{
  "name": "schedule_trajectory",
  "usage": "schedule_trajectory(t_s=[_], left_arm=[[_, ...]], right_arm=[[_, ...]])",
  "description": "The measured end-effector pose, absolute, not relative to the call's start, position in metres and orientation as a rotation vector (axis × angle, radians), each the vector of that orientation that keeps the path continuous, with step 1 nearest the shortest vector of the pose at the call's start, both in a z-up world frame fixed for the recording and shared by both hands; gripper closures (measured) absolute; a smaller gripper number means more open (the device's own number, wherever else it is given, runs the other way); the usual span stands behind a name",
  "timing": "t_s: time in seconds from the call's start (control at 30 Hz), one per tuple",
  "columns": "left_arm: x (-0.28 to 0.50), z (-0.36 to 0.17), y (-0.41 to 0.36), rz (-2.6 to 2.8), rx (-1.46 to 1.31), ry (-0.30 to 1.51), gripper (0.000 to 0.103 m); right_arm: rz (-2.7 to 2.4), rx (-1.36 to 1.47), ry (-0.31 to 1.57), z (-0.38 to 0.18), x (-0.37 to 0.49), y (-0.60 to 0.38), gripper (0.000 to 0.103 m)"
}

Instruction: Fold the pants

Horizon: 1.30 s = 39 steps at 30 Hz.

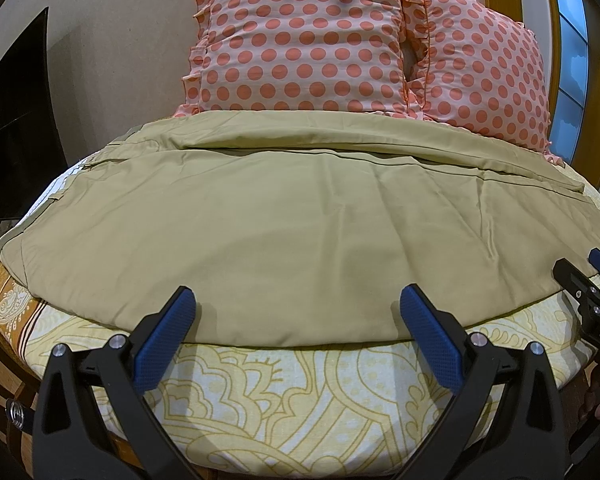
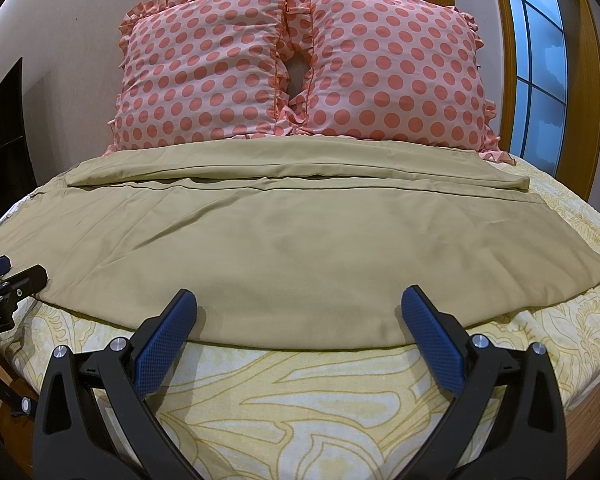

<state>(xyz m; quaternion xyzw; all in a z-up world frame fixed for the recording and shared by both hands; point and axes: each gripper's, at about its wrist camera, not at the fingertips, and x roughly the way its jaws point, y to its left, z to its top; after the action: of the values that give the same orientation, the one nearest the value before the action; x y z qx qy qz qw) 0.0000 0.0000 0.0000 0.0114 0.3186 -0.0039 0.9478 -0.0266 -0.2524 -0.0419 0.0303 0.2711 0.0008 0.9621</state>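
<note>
Khaki pants (image 1: 292, 216) lie flat across the bed, waist to the left, legs running right, one leg lying beyond the other. They also fill the middle of the right wrist view (image 2: 292, 248). My left gripper (image 1: 298, 300) is open and empty, its blue pads just above the pants' near edge. My right gripper (image 2: 300, 300) is open and empty over the near edge further right. The right gripper shows at the left wrist view's right edge (image 1: 592, 276); the left gripper shows at the right wrist view's left edge (image 2: 4, 276).
The bed has a yellow patterned sheet (image 2: 300, 400). Two pink polka-dot pillows (image 2: 204, 68) (image 2: 392, 68) stand against the wall behind the pants. A dark screen (image 1: 16, 120) stands at the left. A window (image 2: 540, 60) with a wooden frame is at the right.
</note>
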Motion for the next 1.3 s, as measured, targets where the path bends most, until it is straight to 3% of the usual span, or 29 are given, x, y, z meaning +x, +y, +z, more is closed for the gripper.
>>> schedule_trajectory(t_s=[1.3], left_arm=[[-0.0001, 0.0001, 0.0000, -0.008, 0.024, 0.647, 0.002]], right_arm=[[0.002, 0.061, 0.546, -0.0424, -0.0271, -0.2521, 0.001]])
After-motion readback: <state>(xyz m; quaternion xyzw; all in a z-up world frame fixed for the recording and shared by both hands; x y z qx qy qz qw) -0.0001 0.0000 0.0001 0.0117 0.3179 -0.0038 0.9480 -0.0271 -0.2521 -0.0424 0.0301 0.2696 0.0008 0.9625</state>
